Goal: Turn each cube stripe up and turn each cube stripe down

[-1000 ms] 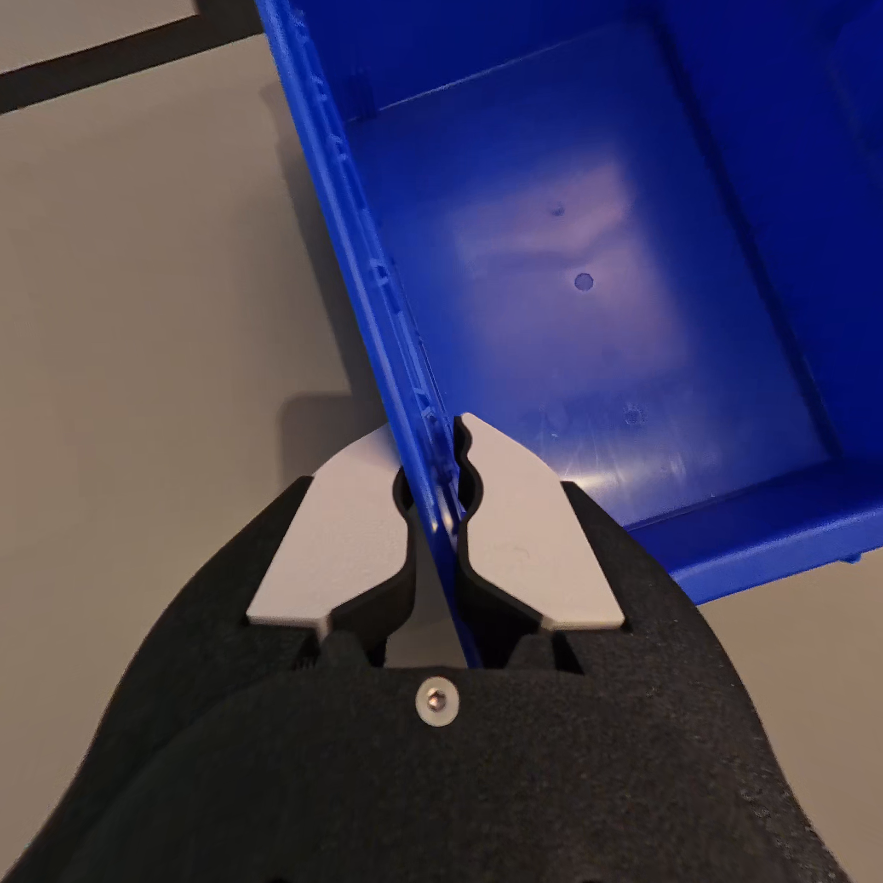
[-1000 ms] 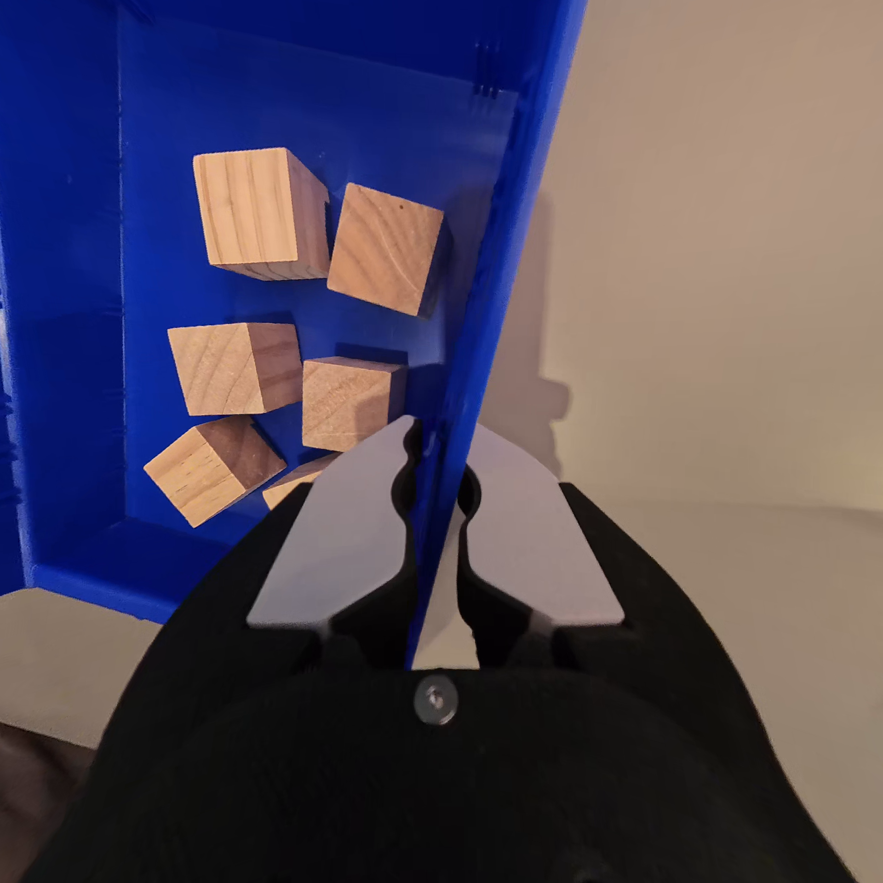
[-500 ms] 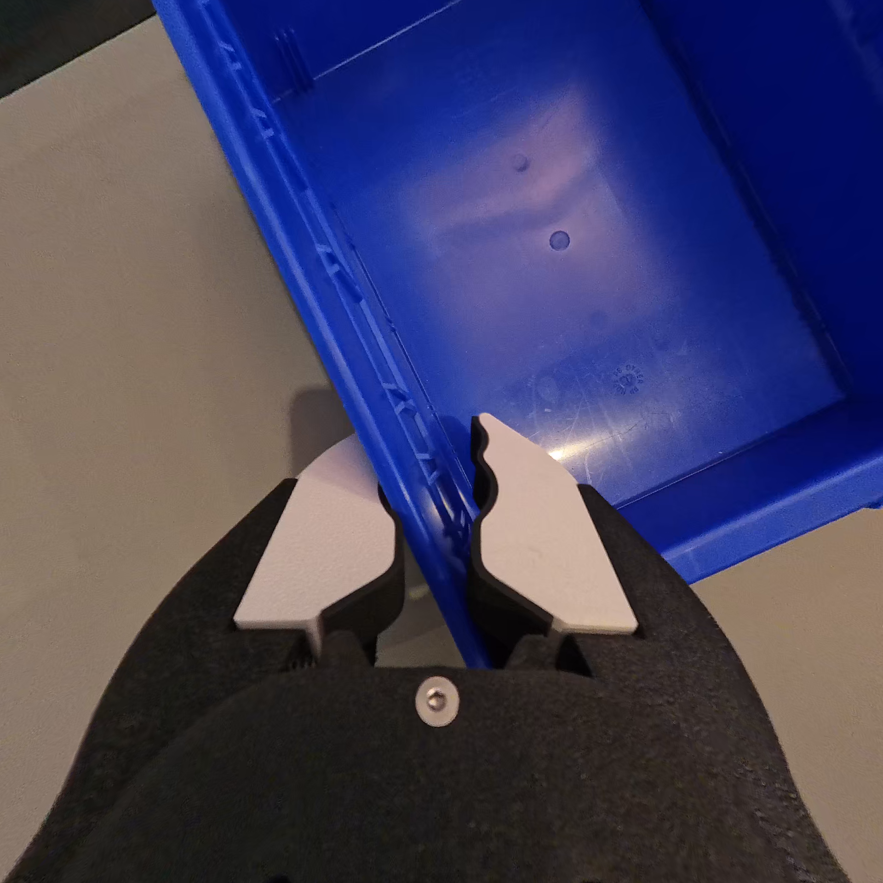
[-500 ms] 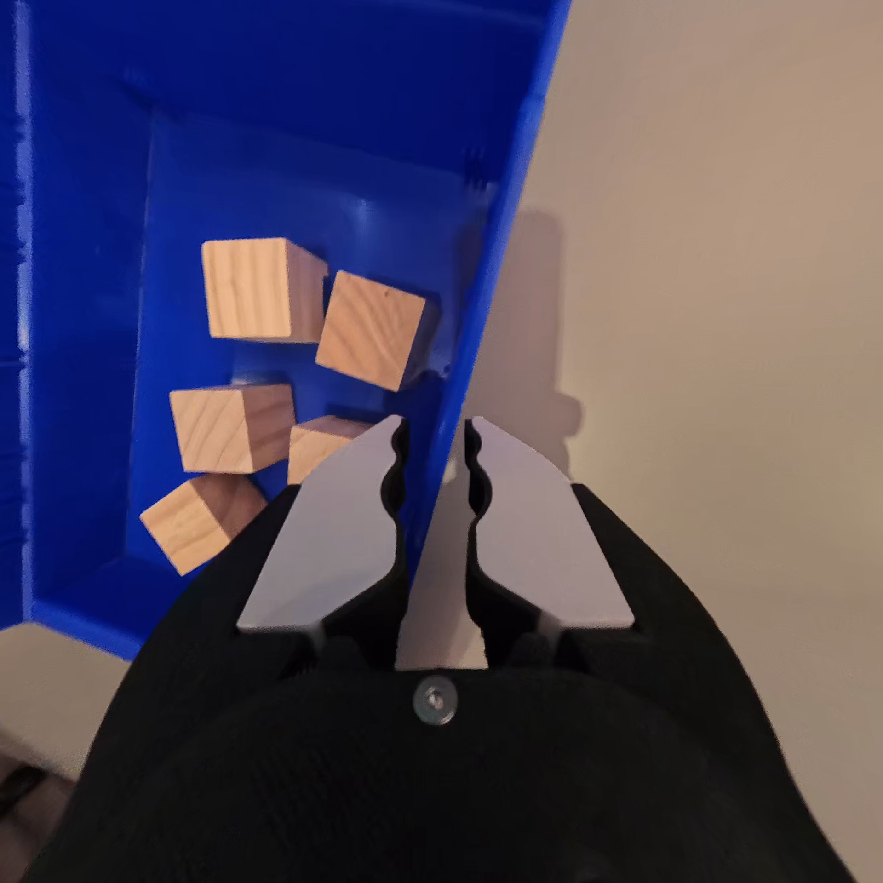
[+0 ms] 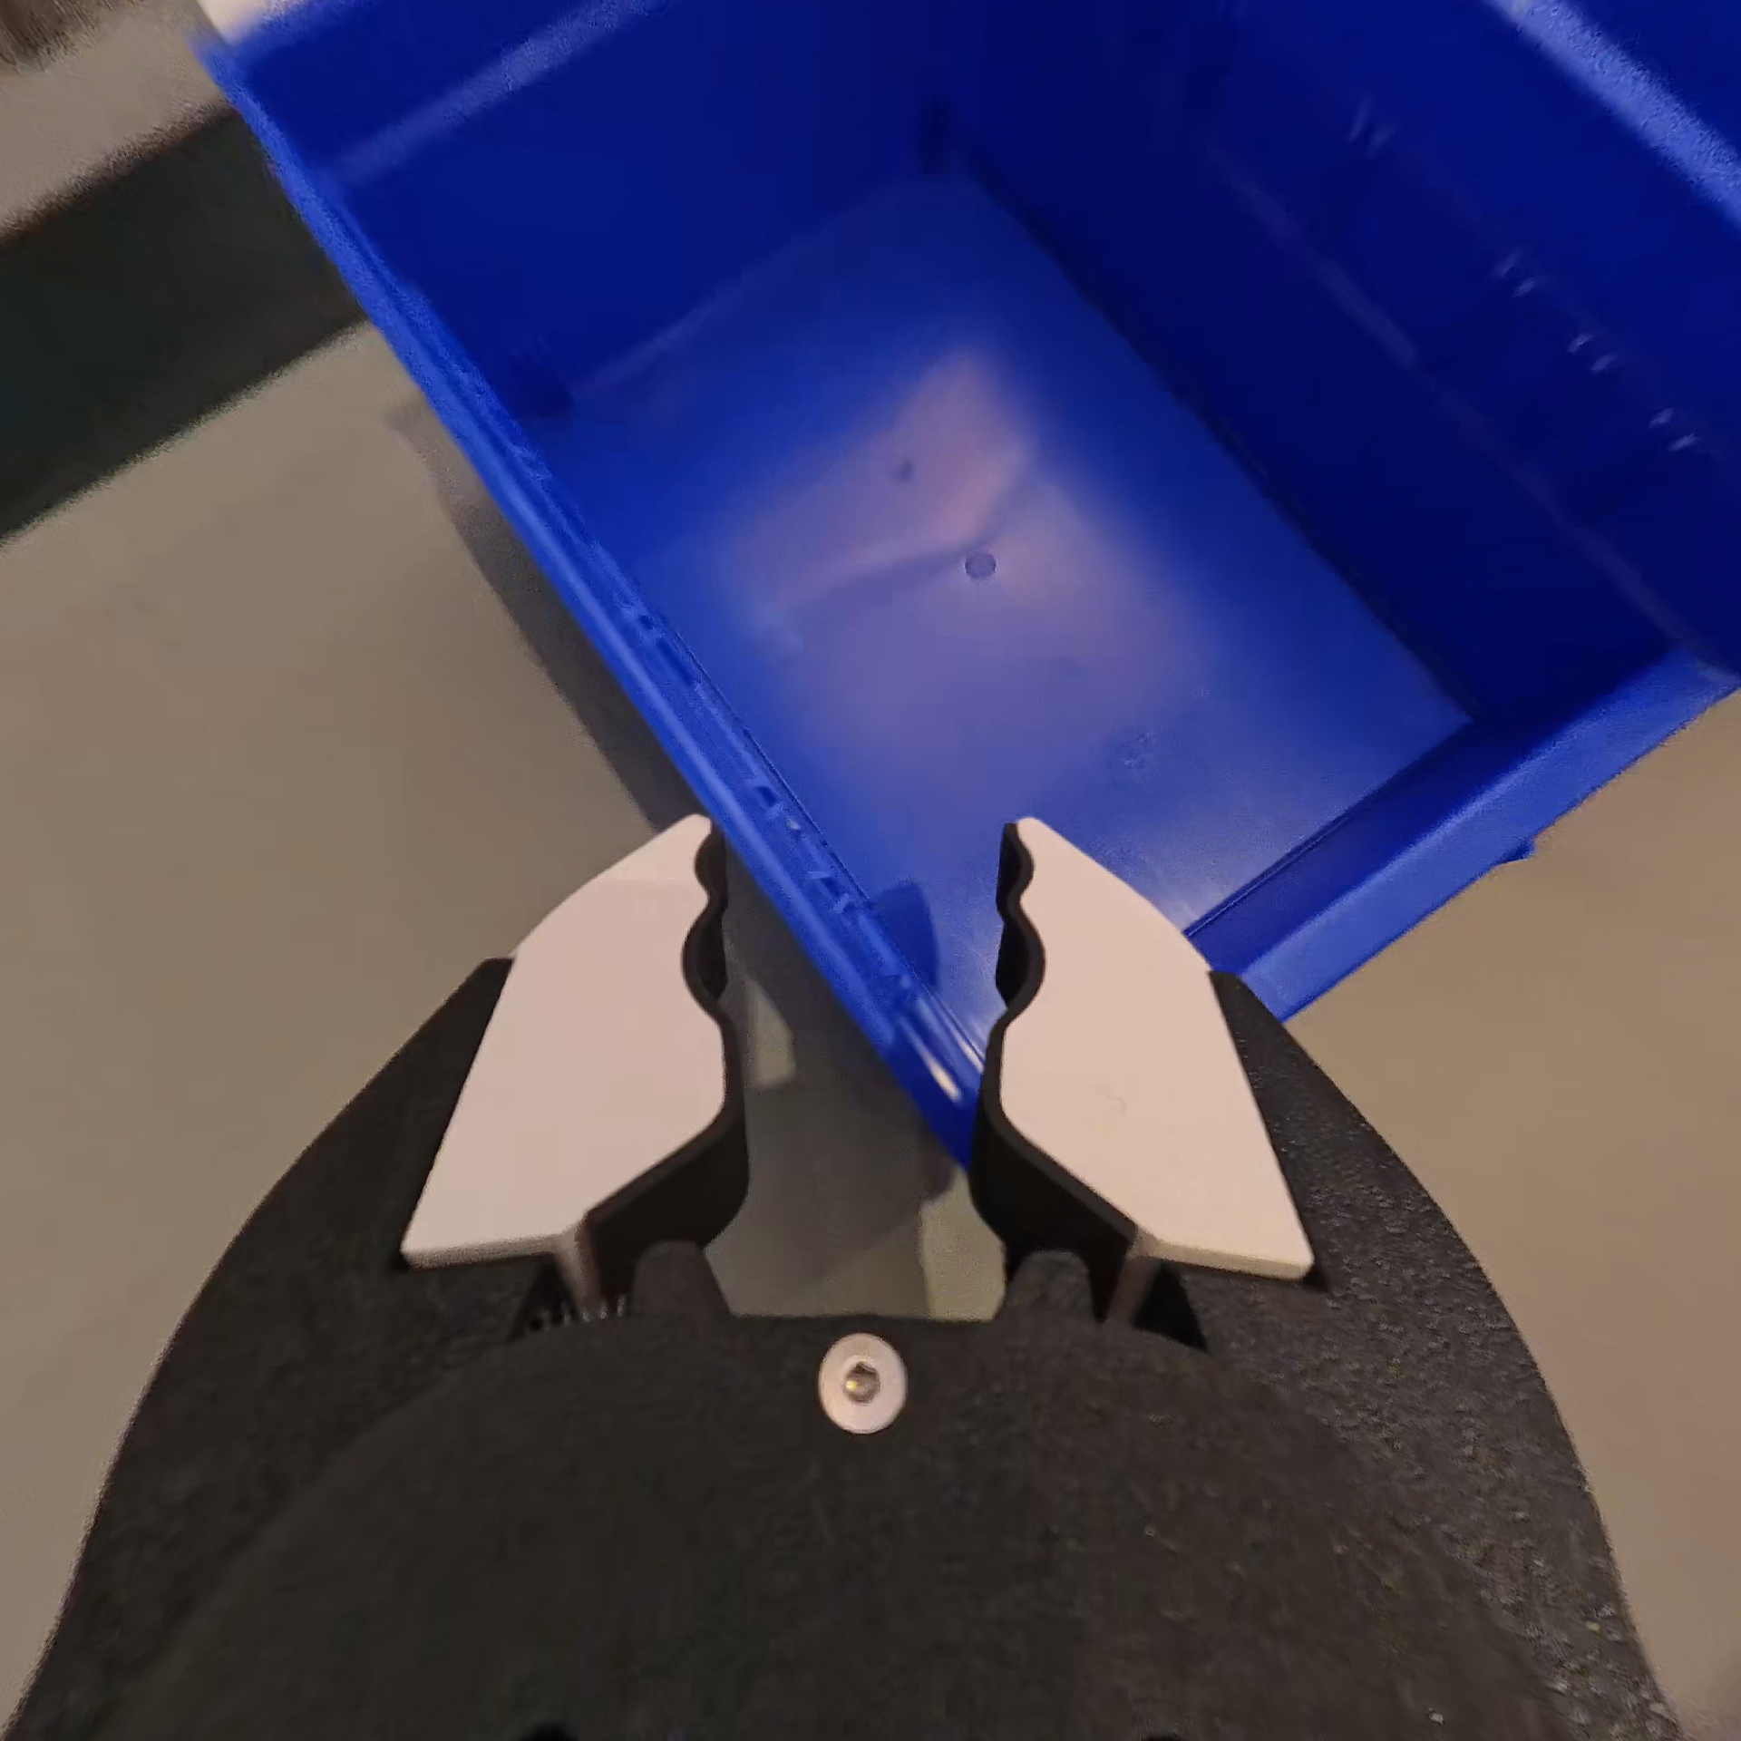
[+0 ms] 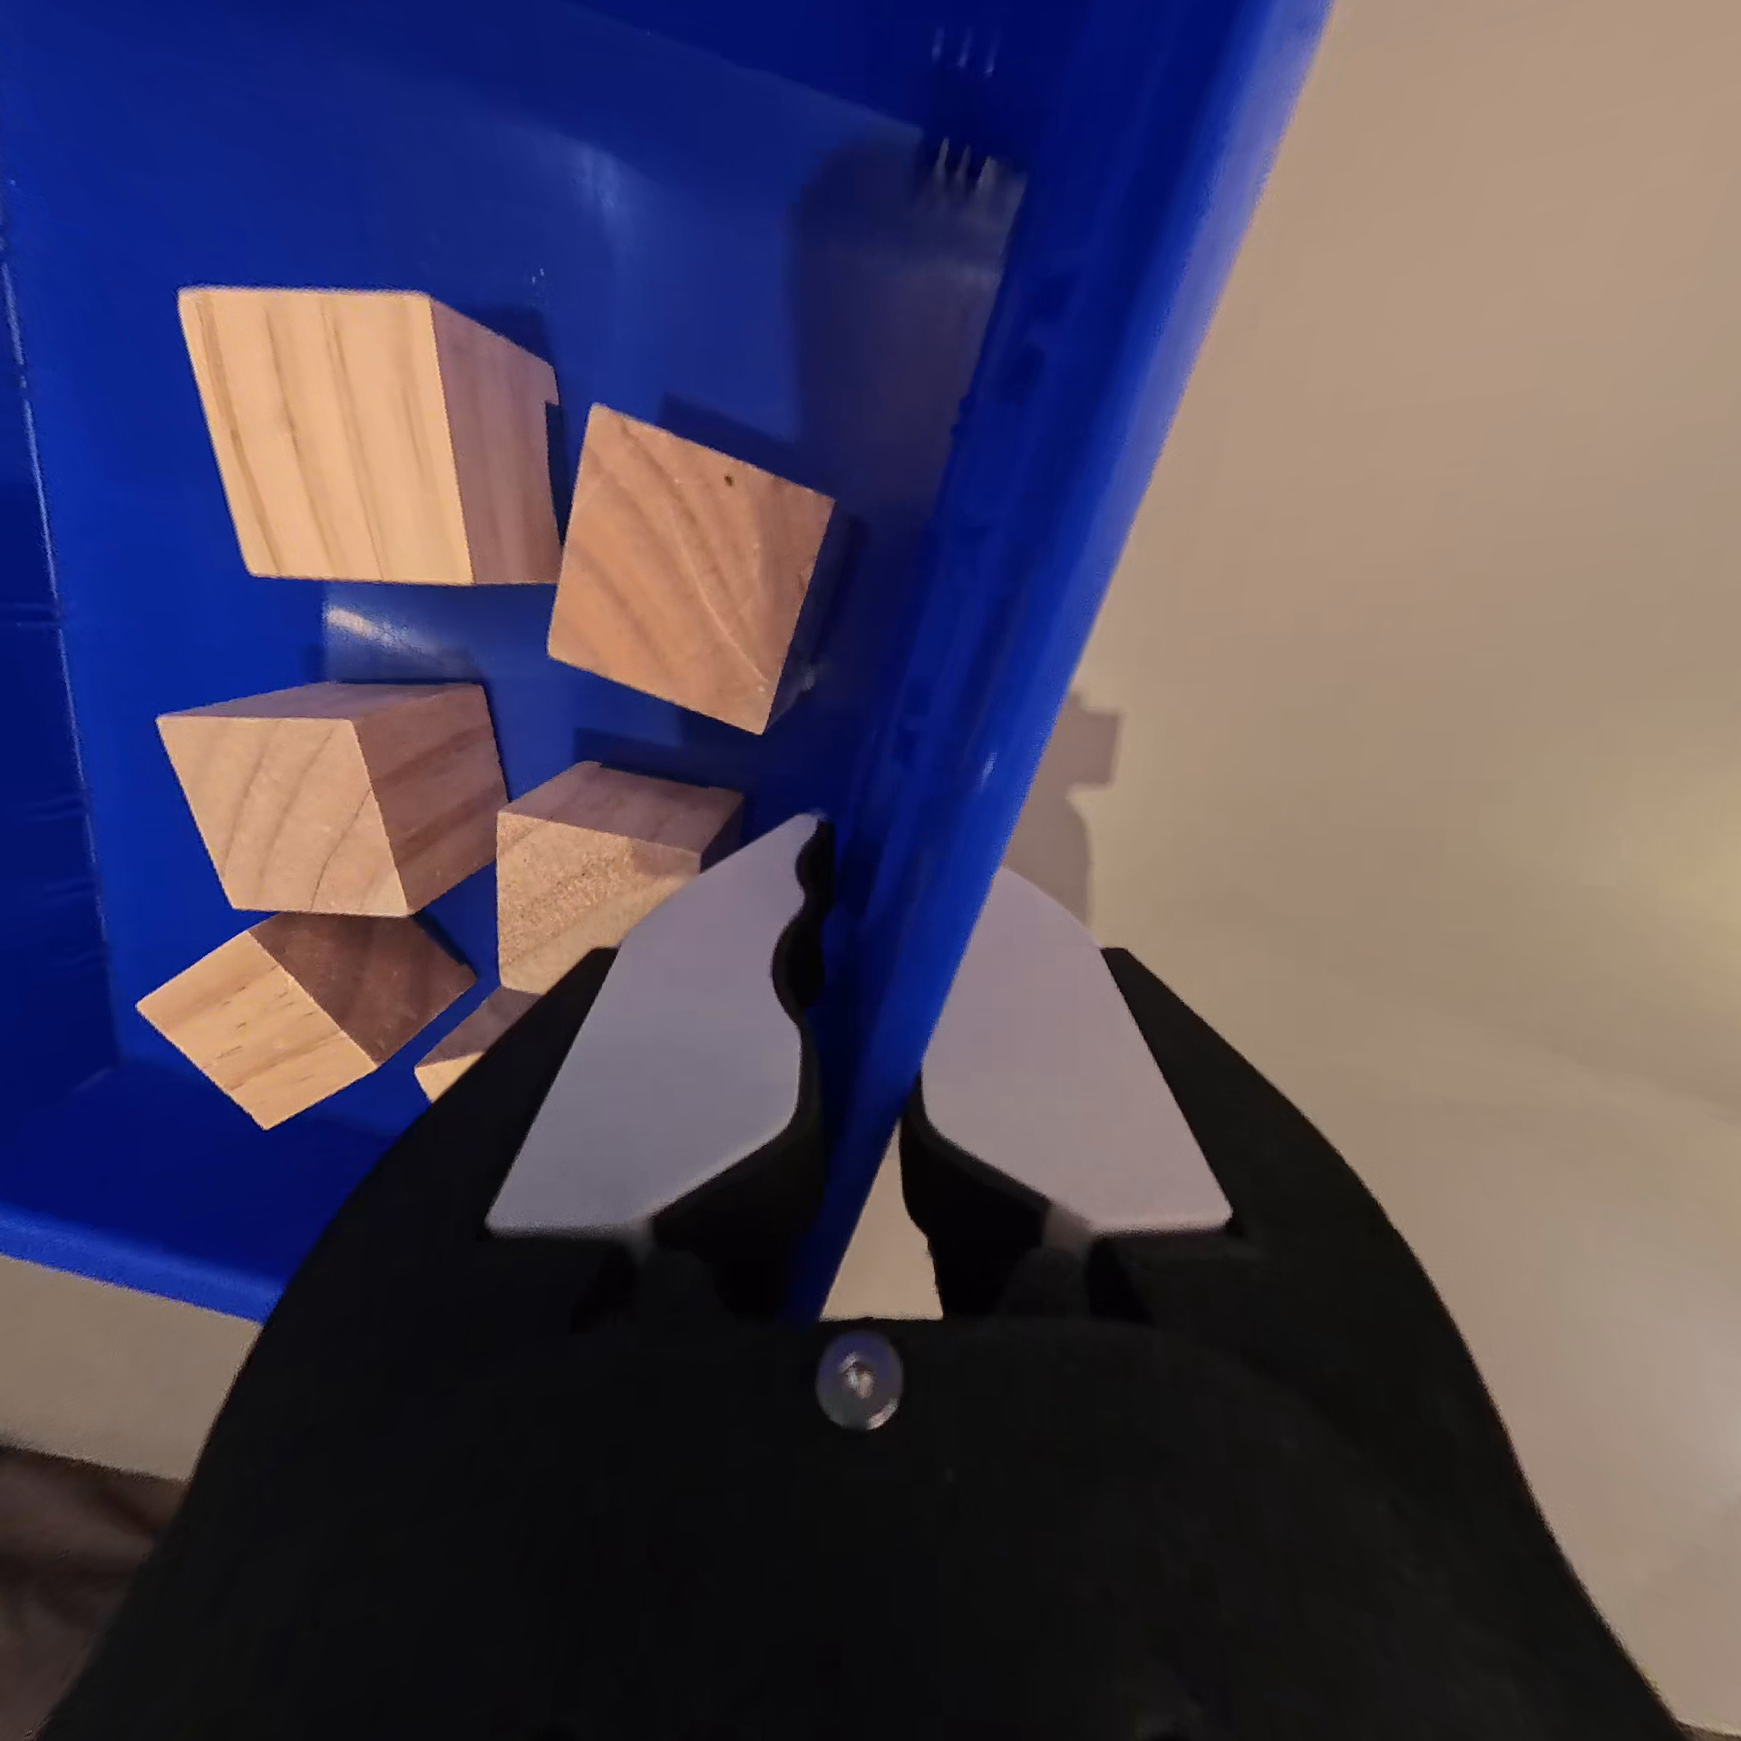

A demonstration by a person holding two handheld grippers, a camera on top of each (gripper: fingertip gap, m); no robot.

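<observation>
step in hand, as judged: handling of the blue bin point(image 6: 1055, 528) itself, ahead of any turning of the cubes; no cube is gripped.

right gripper point(image 6: 876, 904): jaws close together, straddling the bin's side wall, one finger inside and one outside. they look clamped on the wall, though contact at the outer finger is partly hidden.

left gripper point(image 5: 857, 848): jaws apart, with a clear gap. the bin's near wall point(image 5: 659, 659) runs slantwise between them; the right finger sits against the wall's lower end and the left finger stands clear of it. nothing is held.

task items: wooden cubes point(image 6: 367, 433), at least six, lie loose on the bin floor in the right wrist view, some touching. no stripe shows on any visible face. in the left wrist view the bin floor seen there is bare.

next move, as judged: free the right gripper from the wall, then reach in for one cube. the cubes sit crowded near the wall, so finger room is tight. the worktop point(image 5: 235, 754) is beige.
</observation>
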